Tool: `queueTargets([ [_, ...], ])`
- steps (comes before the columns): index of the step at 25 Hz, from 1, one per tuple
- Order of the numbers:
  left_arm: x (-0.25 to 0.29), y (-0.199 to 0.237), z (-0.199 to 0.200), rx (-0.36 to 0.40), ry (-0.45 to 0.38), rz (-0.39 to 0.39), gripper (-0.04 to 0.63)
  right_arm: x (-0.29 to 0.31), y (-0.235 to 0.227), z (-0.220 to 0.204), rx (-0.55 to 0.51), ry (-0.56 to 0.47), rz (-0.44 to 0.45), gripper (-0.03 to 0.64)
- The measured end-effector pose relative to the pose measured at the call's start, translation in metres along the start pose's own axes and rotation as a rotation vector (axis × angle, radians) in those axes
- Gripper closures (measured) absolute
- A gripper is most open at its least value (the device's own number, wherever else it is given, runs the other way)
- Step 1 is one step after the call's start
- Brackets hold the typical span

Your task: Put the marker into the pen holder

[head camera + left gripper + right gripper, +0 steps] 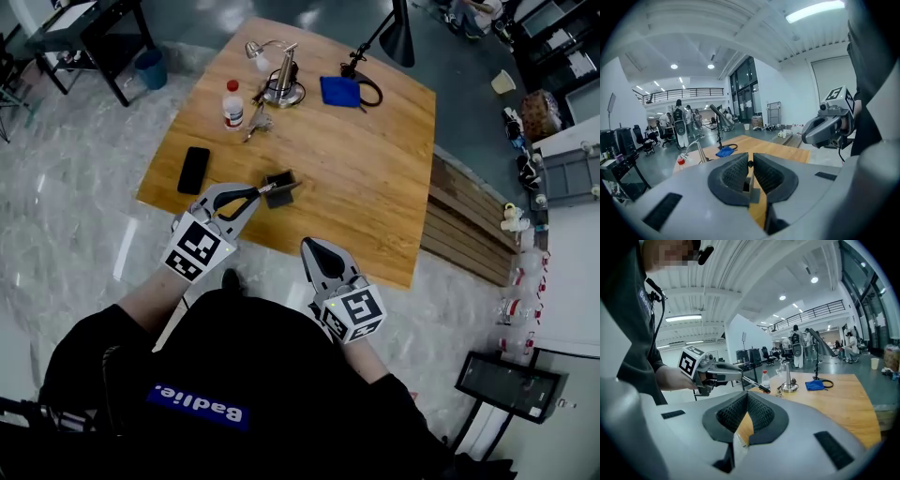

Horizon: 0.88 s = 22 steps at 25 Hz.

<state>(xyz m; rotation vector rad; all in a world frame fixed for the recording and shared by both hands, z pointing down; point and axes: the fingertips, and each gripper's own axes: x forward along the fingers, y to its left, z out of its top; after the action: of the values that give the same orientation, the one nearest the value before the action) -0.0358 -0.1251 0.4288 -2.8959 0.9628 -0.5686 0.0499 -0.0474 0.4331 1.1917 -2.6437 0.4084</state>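
Left claw [253, 195]: pinching marker [757, 386], by pen holder [280, 178]
Right claw [746, 398]: pressed together, empty, at table [375, 169] edge

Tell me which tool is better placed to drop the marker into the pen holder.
Left. The left tool grips the marker, its tip at the pen holder; the right tool is shut and empty.

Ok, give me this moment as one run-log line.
left gripper: shut on marker | marker: tip over pen holder, not released | right gripper: shut, empty, at near edge of table
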Motion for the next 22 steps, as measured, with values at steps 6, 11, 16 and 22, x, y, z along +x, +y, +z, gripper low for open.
queueTargets([
  [6,0.027,0.033,-0.021,0.003,0.034,-0.103,0.554,0.031,-0.008,0.009,0.037,0.007,-0.097,0.614],
  [11,0.057,0.039,-0.044,0.006,0.088,-0.180,0.554,0.041,-0.018,0.002,0.067,0.040,-0.141,0.614],
  [16,0.083,0.036,-0.071,-0.013,0.160,-0.206,0.554,0.043,-0.038,-0.003,0.092,0.040,-0.154,0.614],
  [22,0.106,0.036,-0.091,-0.045,0.241,-0.176,0.554,0.052,-0.062,-0.001,0.071,0.026,-0.079,0.614],
])
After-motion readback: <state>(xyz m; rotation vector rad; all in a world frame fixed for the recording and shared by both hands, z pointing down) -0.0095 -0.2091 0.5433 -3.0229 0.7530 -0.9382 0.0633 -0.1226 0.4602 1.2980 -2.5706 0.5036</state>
